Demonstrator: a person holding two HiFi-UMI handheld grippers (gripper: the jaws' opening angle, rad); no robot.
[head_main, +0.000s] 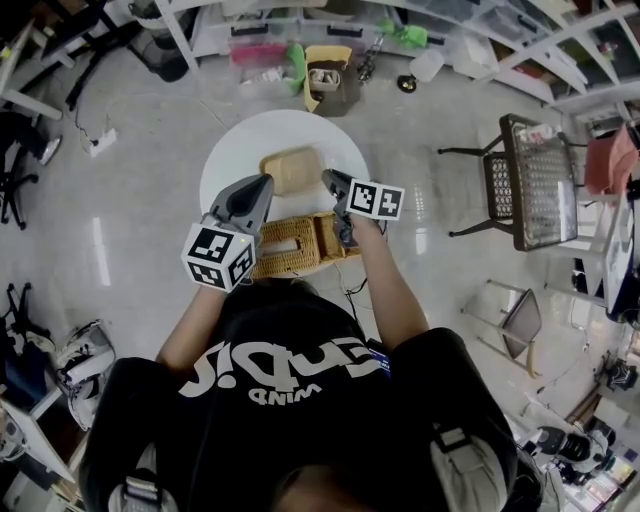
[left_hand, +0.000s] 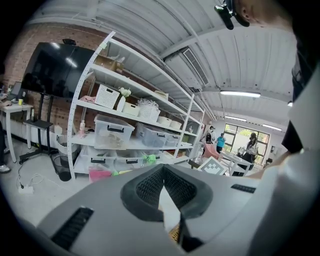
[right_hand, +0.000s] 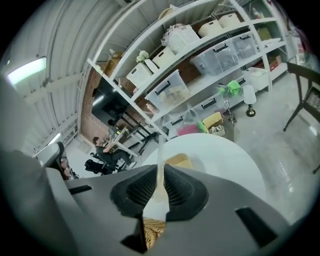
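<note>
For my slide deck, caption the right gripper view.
Right tongs shut on a thin pale strip above a wicker basket, round white table beyond.

The right gripper (right_hand: 160, 172) fills the lower half of the view in grey, its dark ribbed pads (right_hand: 142, 190) pressed close on a thin pale strip (right_hand: 161, 150) that stands edge-on and rises towards 12 o'clock; what the strip is cannot be told. Below the pads, at 6 o'clock, a patch of woven basket (right_hand: 152, 231) shows. Past the jaws lies a round white table (right_hand: 225, 165) with a tan tray (right_hand: 178, 161) near its far edge. A white shelf rack (right_hand: 150, 107) holding clear bins (right_hand: 172, 92) runs from 12 to 2 o'clock, a yellow container (right_hand: 214, 120) stands at its foot, and a dark chair (right_hand: 305, 95) sits at 3 o'clock.
</note>
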